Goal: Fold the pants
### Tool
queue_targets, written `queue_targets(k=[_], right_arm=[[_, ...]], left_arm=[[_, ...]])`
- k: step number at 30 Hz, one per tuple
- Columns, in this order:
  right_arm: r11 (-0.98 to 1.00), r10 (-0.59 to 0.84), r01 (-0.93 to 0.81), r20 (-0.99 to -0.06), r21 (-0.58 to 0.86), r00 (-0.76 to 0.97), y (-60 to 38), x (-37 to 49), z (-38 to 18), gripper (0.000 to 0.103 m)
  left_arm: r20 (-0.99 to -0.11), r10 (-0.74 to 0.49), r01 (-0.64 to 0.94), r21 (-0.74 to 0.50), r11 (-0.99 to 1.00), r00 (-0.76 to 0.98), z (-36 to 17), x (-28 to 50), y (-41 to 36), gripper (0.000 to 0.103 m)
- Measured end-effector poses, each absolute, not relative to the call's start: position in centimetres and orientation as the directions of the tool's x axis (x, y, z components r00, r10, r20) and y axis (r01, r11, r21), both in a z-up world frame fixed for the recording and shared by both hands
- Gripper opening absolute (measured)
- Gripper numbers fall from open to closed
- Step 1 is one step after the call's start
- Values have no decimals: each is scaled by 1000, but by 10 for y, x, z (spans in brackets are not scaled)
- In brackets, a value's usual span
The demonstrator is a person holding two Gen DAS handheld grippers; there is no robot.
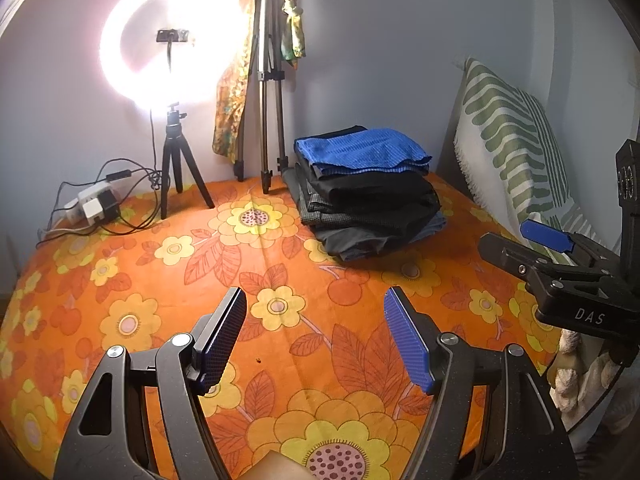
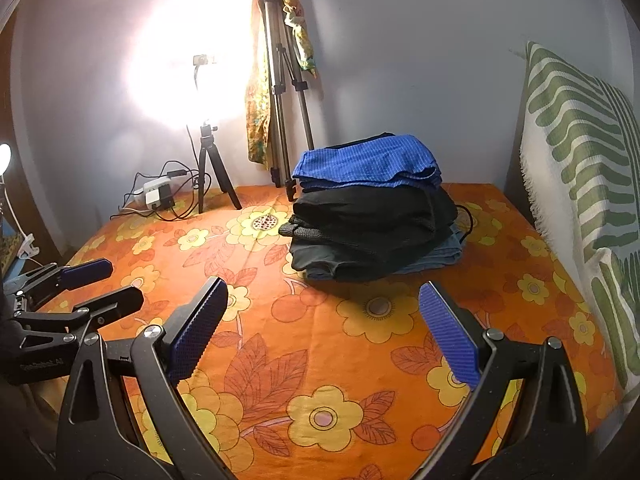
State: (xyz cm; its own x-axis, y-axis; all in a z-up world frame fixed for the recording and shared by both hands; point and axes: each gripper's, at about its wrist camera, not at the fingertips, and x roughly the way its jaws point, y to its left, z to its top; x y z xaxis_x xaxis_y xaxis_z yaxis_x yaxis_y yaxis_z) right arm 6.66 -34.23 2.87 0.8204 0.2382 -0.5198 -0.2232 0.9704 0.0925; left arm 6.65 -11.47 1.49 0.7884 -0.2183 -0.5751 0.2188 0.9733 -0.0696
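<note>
The left tongs are released, with the blue pads wide apart and nothing between them. The right tongs are released too and also carry nothing. Both hover over the orange flowered sheet that covers the bed, and each one shows at the edge of the other's view.

From the right tongs, the pile of folded clothes lies at about 12 o'clock, well apart from the pads. On top is a blue garment, with dark ones under it. From the left tongs the same pile is at about 1 o'clock.

No pants lie spread out on the sheet near the tongs. I judge that one fold is finished, or that the work has not begun. If more folding remains, the next move calls for fetching pants and laying them flat on the free sheet. I cannot tell which garments in the pile are pants.

Behind stand a ring light at 11 o'clock and a tripod.
</note>
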Motion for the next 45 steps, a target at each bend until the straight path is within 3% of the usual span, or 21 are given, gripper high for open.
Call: queue_targets(k=[45], right_arm=[[971, 235, -220, -532, 92, 813, -342, 67, 24, 98]], left_arm=[[-564, -216, 218, -65, 974, 797, 20, 64, -115, 71]])
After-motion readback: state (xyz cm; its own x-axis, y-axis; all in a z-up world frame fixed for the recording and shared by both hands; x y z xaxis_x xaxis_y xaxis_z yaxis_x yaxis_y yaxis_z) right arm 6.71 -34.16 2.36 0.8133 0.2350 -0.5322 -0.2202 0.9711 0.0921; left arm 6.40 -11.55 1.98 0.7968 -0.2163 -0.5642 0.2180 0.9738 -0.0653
